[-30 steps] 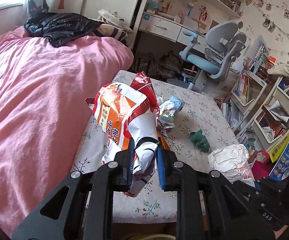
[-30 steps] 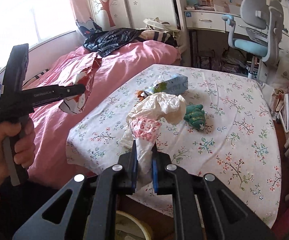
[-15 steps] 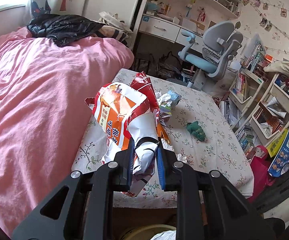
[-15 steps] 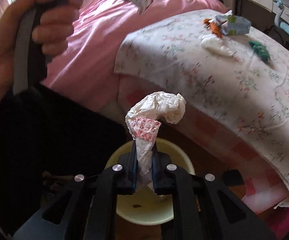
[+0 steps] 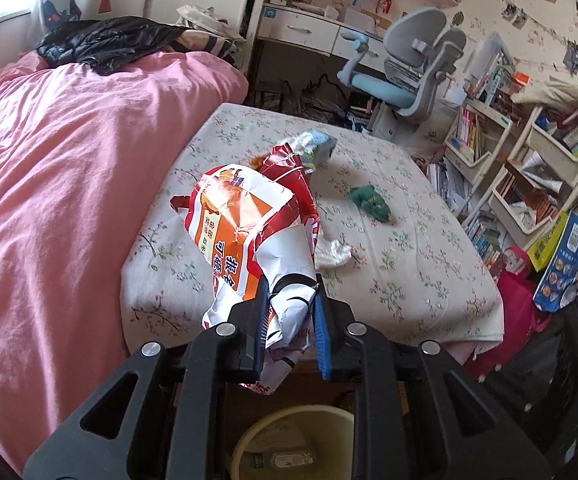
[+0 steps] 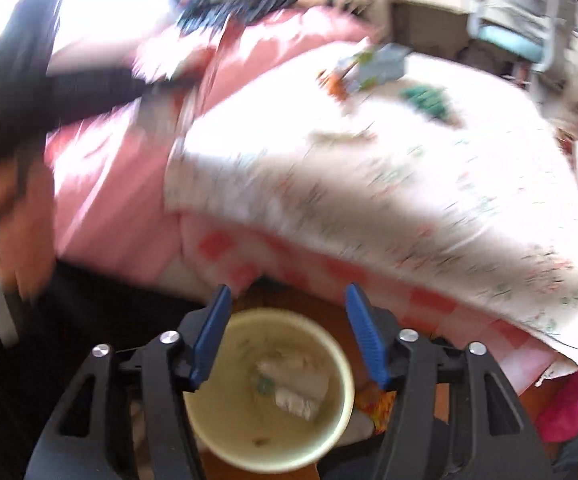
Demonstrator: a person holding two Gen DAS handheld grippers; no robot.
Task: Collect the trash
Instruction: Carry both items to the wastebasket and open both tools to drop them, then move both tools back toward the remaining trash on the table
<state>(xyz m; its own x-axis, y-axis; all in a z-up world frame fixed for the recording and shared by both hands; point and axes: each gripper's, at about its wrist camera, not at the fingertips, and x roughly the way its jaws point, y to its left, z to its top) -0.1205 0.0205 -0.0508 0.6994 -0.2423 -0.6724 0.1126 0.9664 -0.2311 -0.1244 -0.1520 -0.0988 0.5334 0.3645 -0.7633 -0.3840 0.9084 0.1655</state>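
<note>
Two wrist views angled down over the floral table

The left view looked across the floral table (image 5: 409, 240) from its near edge; the right sat closer above the yellow bin (image 6: 269, 396) below that edge. Both showed table and bin.

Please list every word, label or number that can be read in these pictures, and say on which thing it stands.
"可" and "报": snack bag in the left hand-held gripper; its other characters are too creased to read.
Blue box beside the shelves: print too small.
Book spines: too small.
Right wrist view: blurred, nothing readable.

snack bag (image 5: 249, 232): orange-red-white, crumpled, held | bin (image 6: 269, 396): yellow, white wad (image 6: 293, 384) inside
</note>
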